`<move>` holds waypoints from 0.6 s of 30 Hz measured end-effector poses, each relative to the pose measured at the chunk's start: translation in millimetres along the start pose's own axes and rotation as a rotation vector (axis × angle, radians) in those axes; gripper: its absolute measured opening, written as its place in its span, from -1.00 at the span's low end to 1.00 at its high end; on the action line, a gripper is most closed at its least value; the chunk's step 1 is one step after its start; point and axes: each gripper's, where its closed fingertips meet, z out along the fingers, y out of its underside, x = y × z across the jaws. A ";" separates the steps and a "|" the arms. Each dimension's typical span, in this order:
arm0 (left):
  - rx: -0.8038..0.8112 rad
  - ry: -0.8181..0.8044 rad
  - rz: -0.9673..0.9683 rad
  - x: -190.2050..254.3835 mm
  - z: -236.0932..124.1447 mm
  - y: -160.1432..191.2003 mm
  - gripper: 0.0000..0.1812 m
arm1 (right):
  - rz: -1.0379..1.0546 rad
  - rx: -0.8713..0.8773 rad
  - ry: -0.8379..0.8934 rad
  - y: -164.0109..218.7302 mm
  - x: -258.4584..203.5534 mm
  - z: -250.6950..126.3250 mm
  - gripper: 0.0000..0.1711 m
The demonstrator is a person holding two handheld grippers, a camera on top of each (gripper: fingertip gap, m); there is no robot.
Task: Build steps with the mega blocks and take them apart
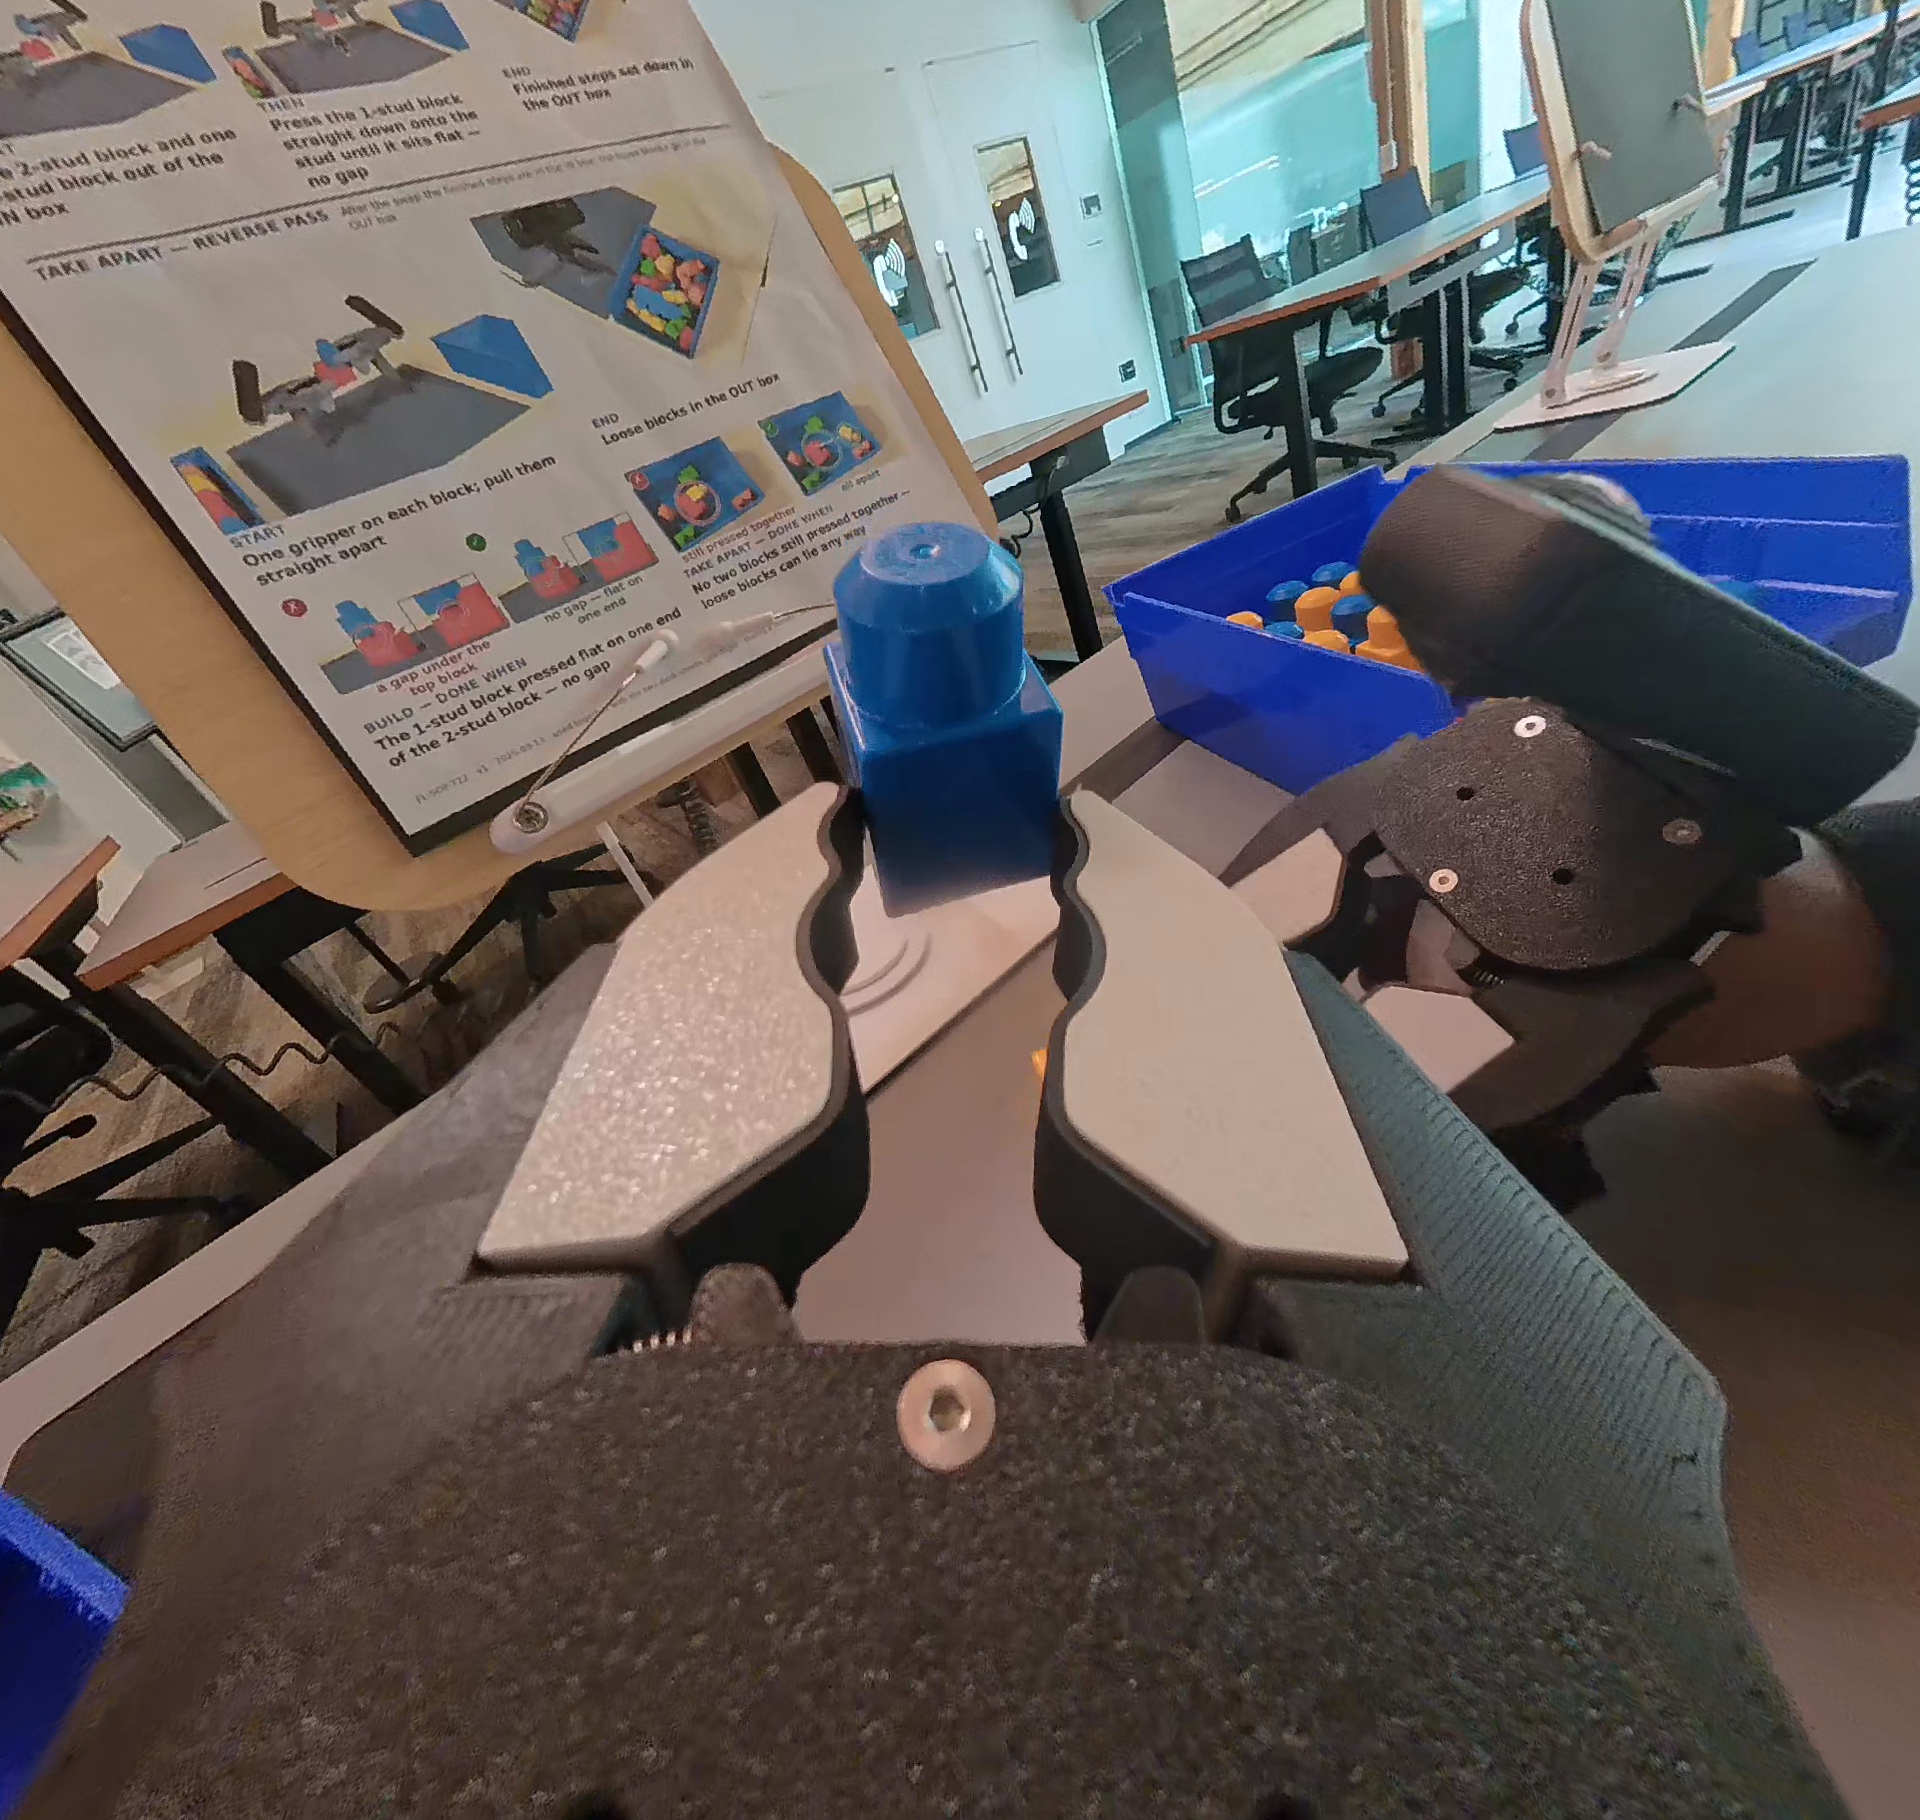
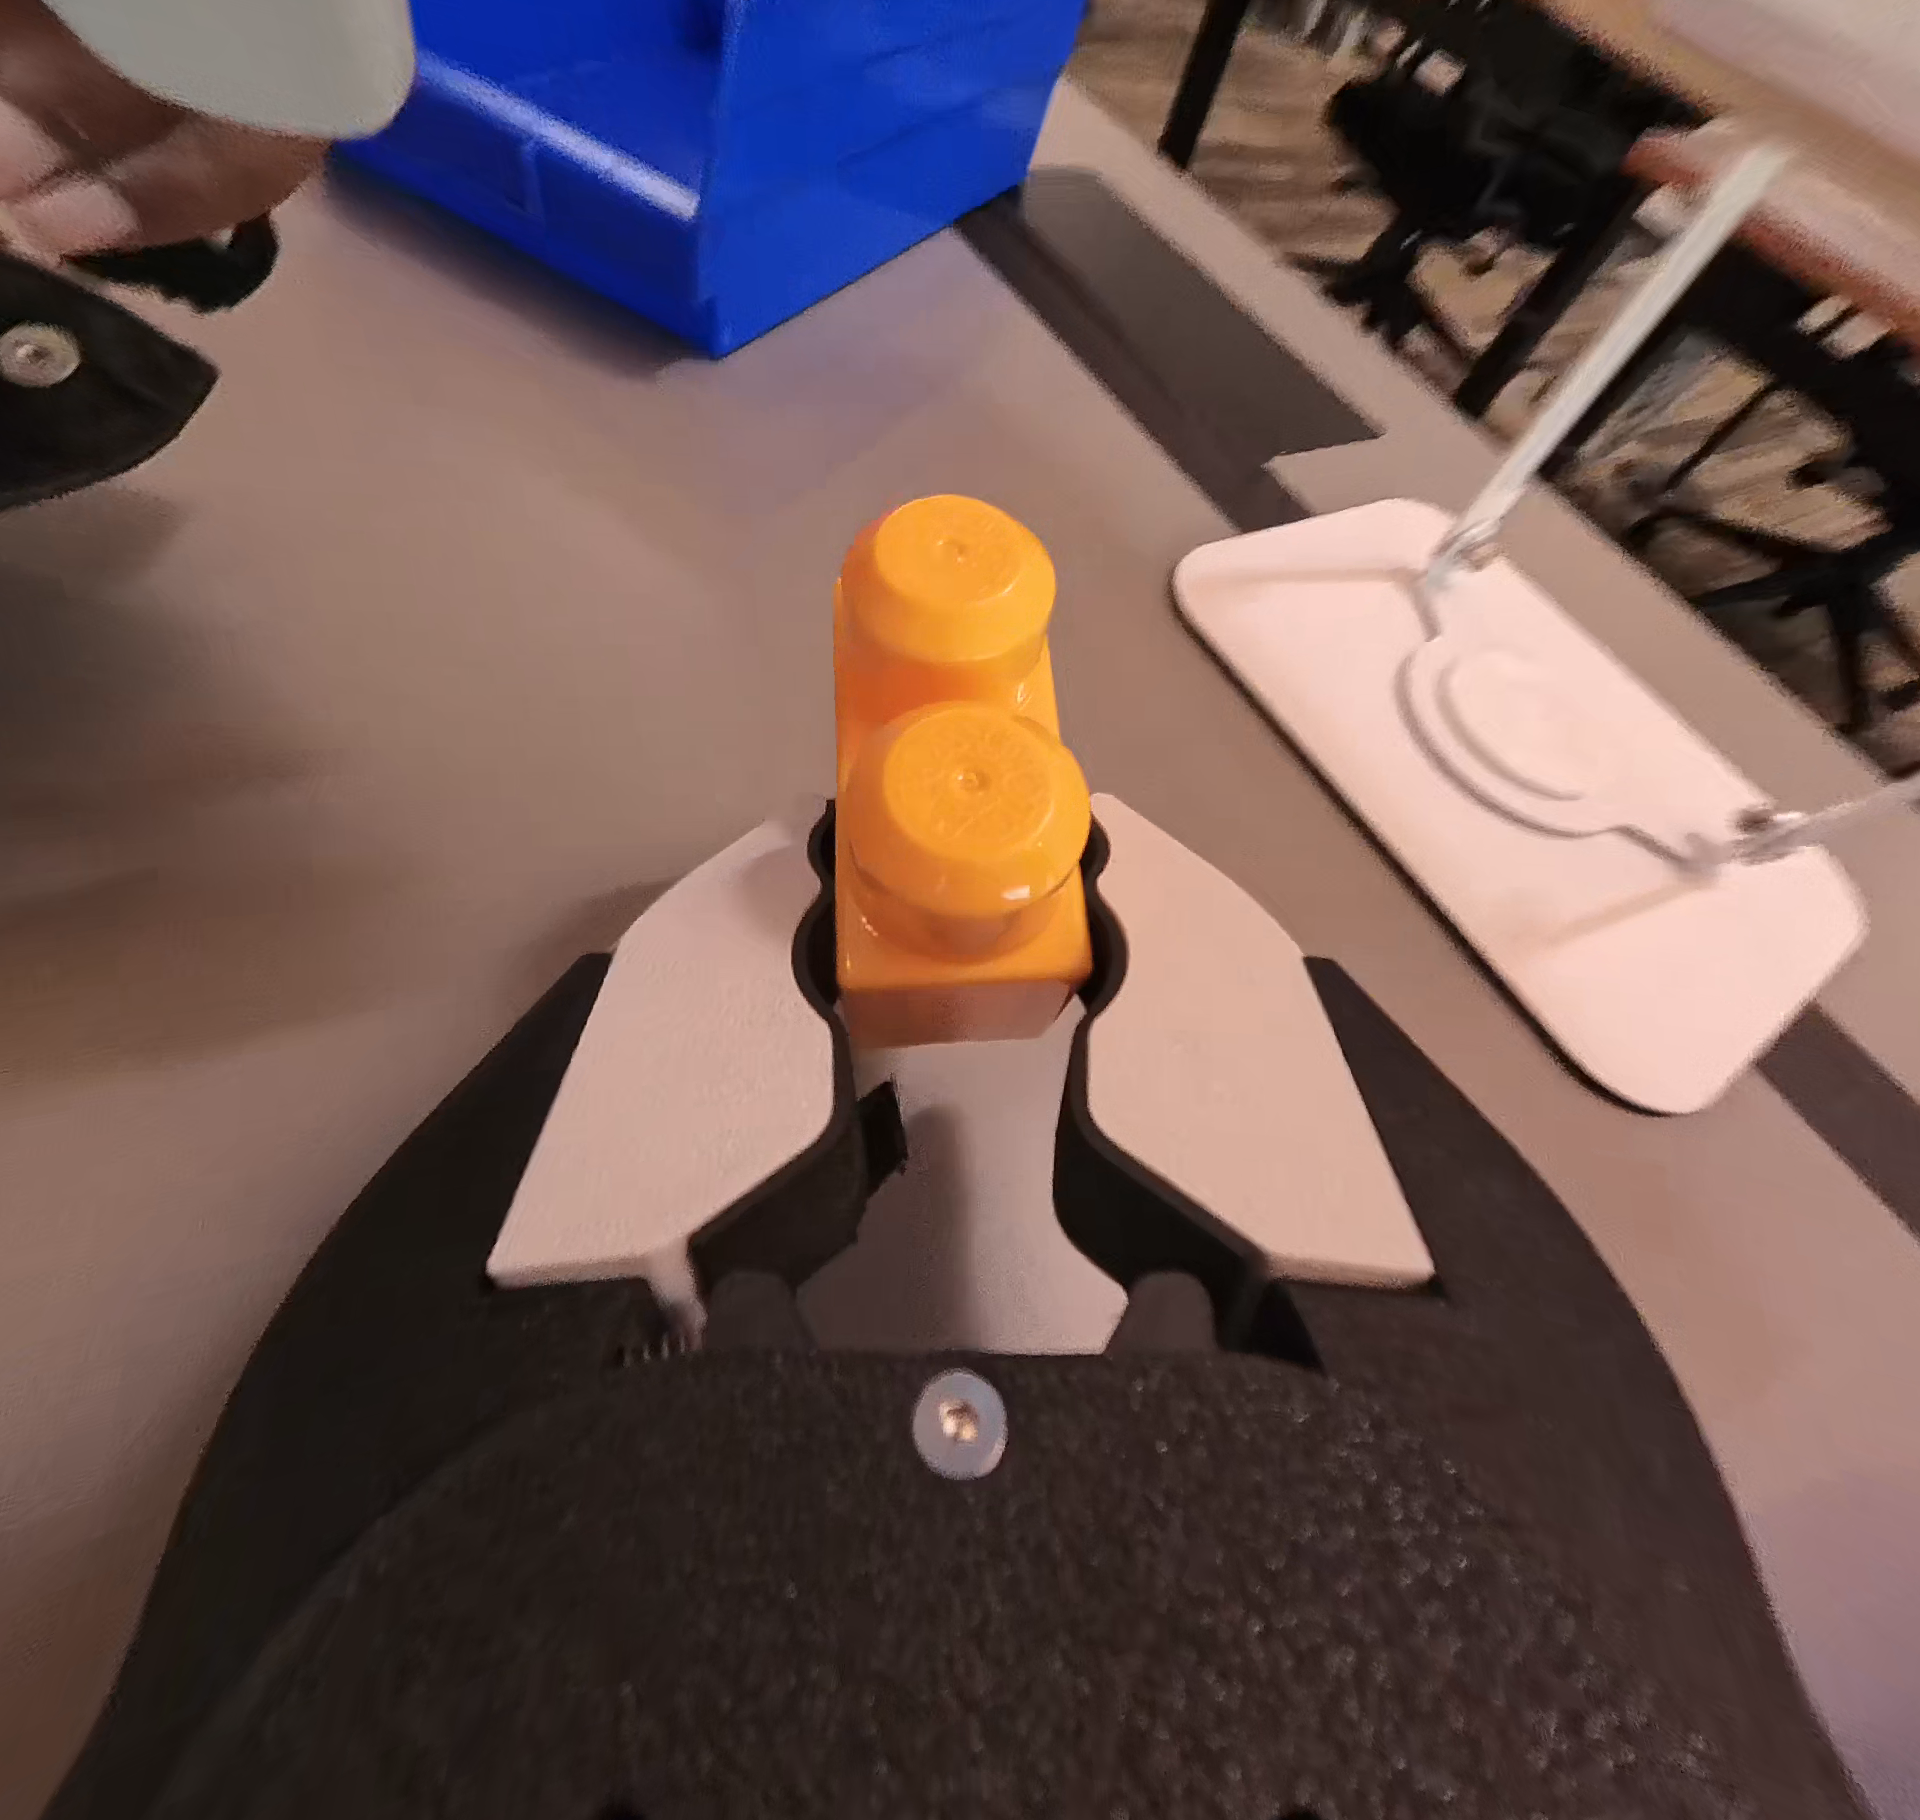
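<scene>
My left gripper (image 1: 951, 835) is shut on a blue one-stud block (image 1: 940, 705), held upright at the fingertips above the grey table. My right gripper (image 2: 961, 887) is shut on an orange two-stud block (image 2: 951, 762), studs up, its near end between the jaws and its far end sticking forward. The right gripper's black body (image 1: 1558, 814) shows at the right of the left wrist view, apart from the blue block. The two blocks are not joined.
A blue bin (image 1: 1299, 669) with several blue and orange blocks stands at the right rear. Another blue bin (image 2: 727, 129) stands ahead in the right wrist view. An instruction sheet on a board (image 1: 416, 316) stands behind, on a white stand base (image 2: 1507, 783). The tips of one gripper are about 12 centimeters away from the tips of the other.
</scene>
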 end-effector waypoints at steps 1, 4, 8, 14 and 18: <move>-0.003 -0.001 -0.001 -0.5 0.3 1.1 -0.61 | 0.001 -0.049 -0.060 7.3 -7.8 2.0 -0.51; -0.008 -0.003 0.000 -1.5 0.9 2.9 -0.61 | -0.026 -0.189 -0.237 29.9 -33.8 2.2 -0.51; -0.013 0.001 -0.008 -2.4 1.5 4.9 -0.61 | -0.038 -0.247 -0.343 40.7 -49.4 -1.5 -0.51; -0.017 0.005 -0.008 -0.9 2.3 6.0 -0.61 | -0.071 -0.241 -0.357 44.5 -49.8 -3.0 -0.51; -0.021 0.008 -0.008 0.0 3.0 7.3 -0.61 | -0.083 -0.246 -0.369 45.5 -51.3 -4.1 -0.50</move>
